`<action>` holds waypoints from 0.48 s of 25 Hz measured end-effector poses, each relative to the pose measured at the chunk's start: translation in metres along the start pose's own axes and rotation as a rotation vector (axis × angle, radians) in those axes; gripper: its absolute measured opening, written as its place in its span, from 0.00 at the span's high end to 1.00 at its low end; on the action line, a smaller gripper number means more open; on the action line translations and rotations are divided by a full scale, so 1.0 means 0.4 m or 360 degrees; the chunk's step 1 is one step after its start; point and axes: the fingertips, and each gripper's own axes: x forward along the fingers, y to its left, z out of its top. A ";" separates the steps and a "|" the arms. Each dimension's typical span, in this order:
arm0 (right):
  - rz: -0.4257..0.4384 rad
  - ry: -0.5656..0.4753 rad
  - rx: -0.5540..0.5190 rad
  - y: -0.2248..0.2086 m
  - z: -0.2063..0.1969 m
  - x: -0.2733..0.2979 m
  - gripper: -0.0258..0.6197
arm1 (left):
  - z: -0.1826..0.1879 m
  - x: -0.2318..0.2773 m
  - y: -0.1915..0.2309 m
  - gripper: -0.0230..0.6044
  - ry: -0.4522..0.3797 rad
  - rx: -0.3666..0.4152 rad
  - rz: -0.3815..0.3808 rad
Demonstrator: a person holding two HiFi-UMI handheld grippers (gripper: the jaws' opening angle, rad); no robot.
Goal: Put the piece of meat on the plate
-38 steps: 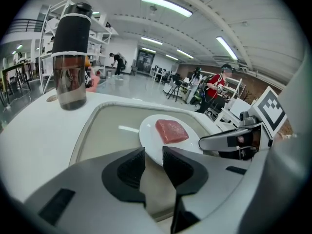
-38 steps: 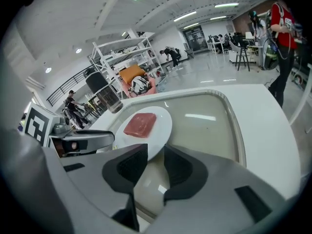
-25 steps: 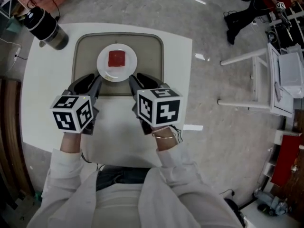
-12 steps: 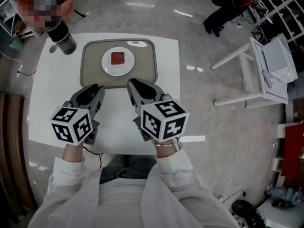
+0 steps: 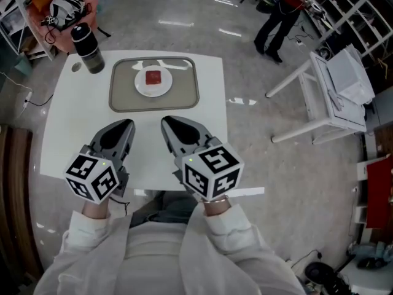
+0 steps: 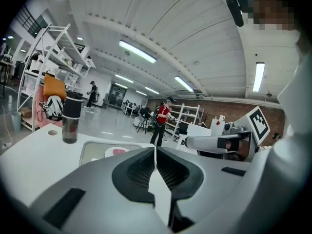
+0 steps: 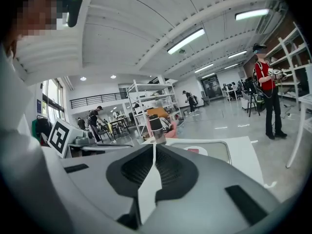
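Observation:
A red piece of meat lies on a white plate in the middle of a grey tray at the table's far side. The meat and plate show small in the left gripper view, and the plate peeps over the jaws in the right gripper view. My left gripper and right gripper hover side by side over the table's near half, well short of the tray. Both are shut with nothing between the jaws.
A dark bottle stands at the table's far left corner. A white folding frame stands on the floor to the right. A person in red stands beyond the table. Shelving lines the room's edges.
Both grippers have drawn back from the tray toward the table's near edge and risen. The head view has pulled away, so the tray looks smaller. The meat stays on the plate.

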 end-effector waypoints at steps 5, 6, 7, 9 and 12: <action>0.0107 0.0048 0.0001 0.062 -0.054 -0.014 0.92 | -0.044 -0.050 -0.046 0.94 0.0007 -0.0072 -0.0078; 0.0118 0.0059 0.0007 0.070 -0.064 -0.018 0.93 | -0.053 -0.056 -0.056 0.94 0.0013 -0.0087 -0.0092; 0.0129 0.0063 0.0014 0.076 -0.073 -0.024 0.93 | -0.060 -0.060 -0.065 0.94 0.0020 -0.0098 -0.0103; 0.0138 0.0065 0.0021 0.081 -0.083 -0.036 0.93 | -0.072 -0.063 -0.081 0.94 0.0036 -0.0113 -0.0114; 0.0124 0.0078 0.0016 0.079 -0.091 -0.053 0.94 | -0.090 -0.064 -0.098 0.94 0.0068 -0.0144 -0.0106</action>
